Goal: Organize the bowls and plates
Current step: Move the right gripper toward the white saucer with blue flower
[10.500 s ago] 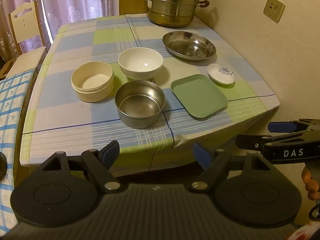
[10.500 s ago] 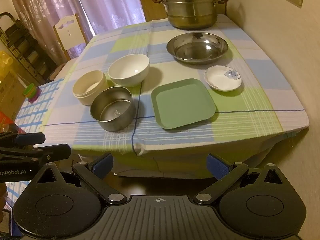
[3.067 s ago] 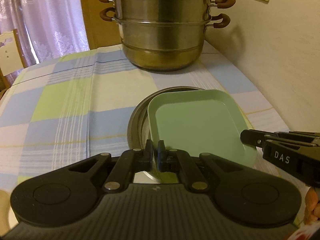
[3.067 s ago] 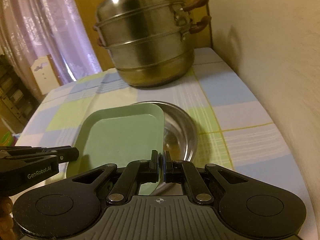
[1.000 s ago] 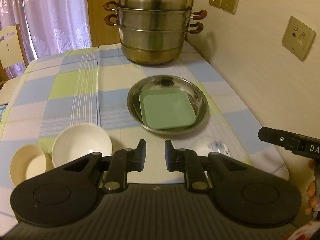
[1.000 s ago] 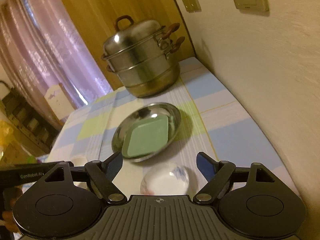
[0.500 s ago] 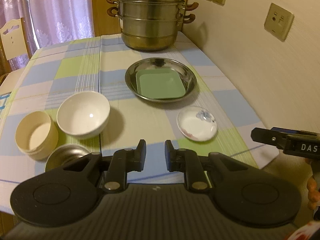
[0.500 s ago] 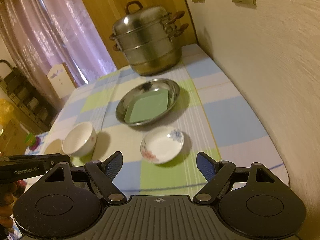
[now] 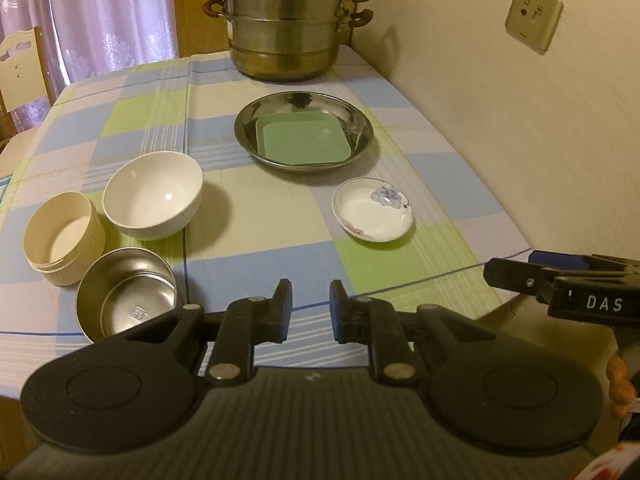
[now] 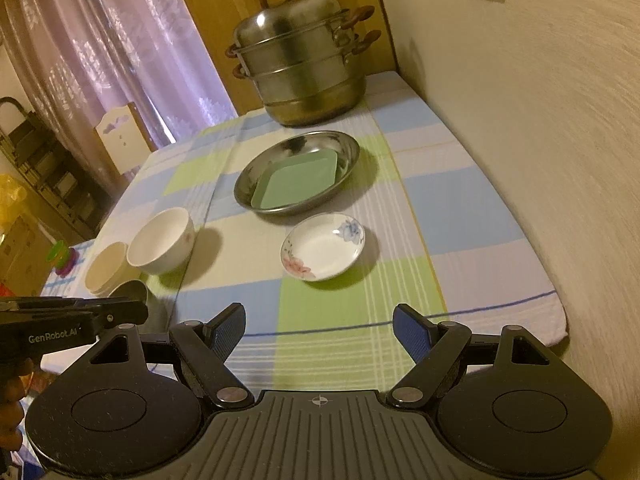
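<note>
With the green plate (image 9: pixel 303 139) nested in the steel dish (image 9: pixel 362 120) toward the surface's far edge, we hold our left gripper (image 9: pixel 310 304) narrowly parted, right gripper (image 10: pixel 319 326) wide, both empty, and judge the flowered saucer (image 10: pixel 324 246) comes next.

The left gripper (image 9: pixel 310 306) is level at the near edge, its jaws parted by a narrow gap and holding nothing. The right gripper (image 10: pixel 319 328) sits to its right — jaws spread wide, empty — with fingers (image 9: pixel 618 384) of the holding hand showing behind it.
</note>
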The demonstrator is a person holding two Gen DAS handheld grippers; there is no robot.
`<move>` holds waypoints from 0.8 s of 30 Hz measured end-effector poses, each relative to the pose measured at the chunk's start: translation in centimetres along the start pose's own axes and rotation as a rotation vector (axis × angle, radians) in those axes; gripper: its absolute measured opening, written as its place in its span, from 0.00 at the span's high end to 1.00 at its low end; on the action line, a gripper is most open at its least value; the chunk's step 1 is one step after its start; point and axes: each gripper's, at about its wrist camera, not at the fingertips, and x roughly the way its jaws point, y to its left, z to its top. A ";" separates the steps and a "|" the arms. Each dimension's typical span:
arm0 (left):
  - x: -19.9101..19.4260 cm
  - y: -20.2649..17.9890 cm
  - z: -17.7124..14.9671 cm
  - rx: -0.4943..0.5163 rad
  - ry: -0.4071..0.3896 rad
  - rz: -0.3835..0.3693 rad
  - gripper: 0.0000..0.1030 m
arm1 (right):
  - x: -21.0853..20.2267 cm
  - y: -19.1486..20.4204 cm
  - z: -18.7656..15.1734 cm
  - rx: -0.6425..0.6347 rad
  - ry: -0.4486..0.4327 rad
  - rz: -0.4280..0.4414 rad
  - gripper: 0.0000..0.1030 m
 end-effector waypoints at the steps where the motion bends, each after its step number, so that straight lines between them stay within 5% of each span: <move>1: 0.0 0.0 -0.1 0.001 0.002 -0.002 0.83 | 0.0 0.1 -0.1 -0.002 0.002 -0.002 0.22; 24: 2.3 0.5 1.8 0.055 0.024 -0.051 0.83 | 1.7 1.0 1.2 0.015 0.034 -0.045 0.22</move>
